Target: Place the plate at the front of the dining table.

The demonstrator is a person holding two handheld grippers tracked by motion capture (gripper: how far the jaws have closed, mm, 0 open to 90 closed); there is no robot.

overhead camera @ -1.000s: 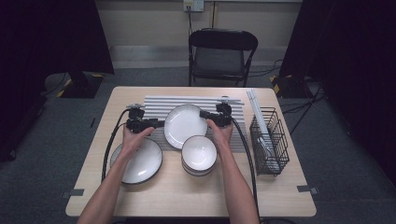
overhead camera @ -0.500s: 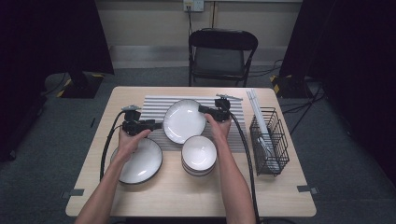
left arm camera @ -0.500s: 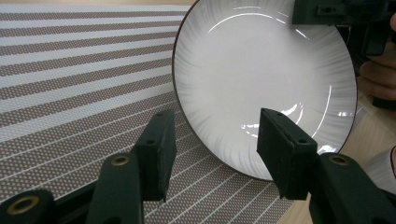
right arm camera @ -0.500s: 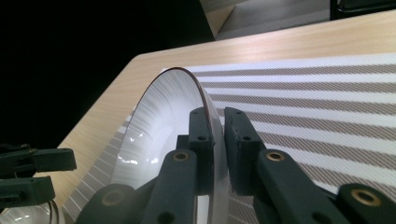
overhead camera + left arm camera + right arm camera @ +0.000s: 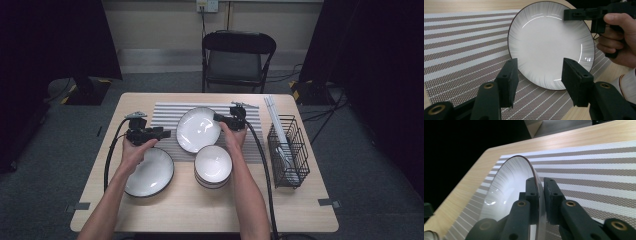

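A white plate with a dark rim (image 5: 199, 129) hangs tilted over the striped placemat (image 5: 167, 112). My right gripper (image 5: 218, 118) is shut on its far right rim. In the right gripper view the two jaws (image 5: 541, 187) pinch the rim of the plate (image 5: 509, 185) edge-on. My left gripper (image 5: 167, 133) stands open just left of the plate, apart from it. In the left gripper view its jaws (image 5: 537, 75) frame the near edge of the plate (image 5: 549, 42) with nothing between the pads, and the right gripper (image 5: 574, 14) grips the rim at top right.
A second white plate (image 5: 150, 171) lies on the table under my left forearm. A stack of white bowls (image 5: 213, 165) sits in front of the held plate. A black wire basket (image 5: 287, 150) with white sticks stands at the right. A folding chair (image 5: 237, 57) is behind the table.
My left gripper has drawn back to the left, off the plate's left edge. The plate in the right gripper has shifted slightly toward the far side.
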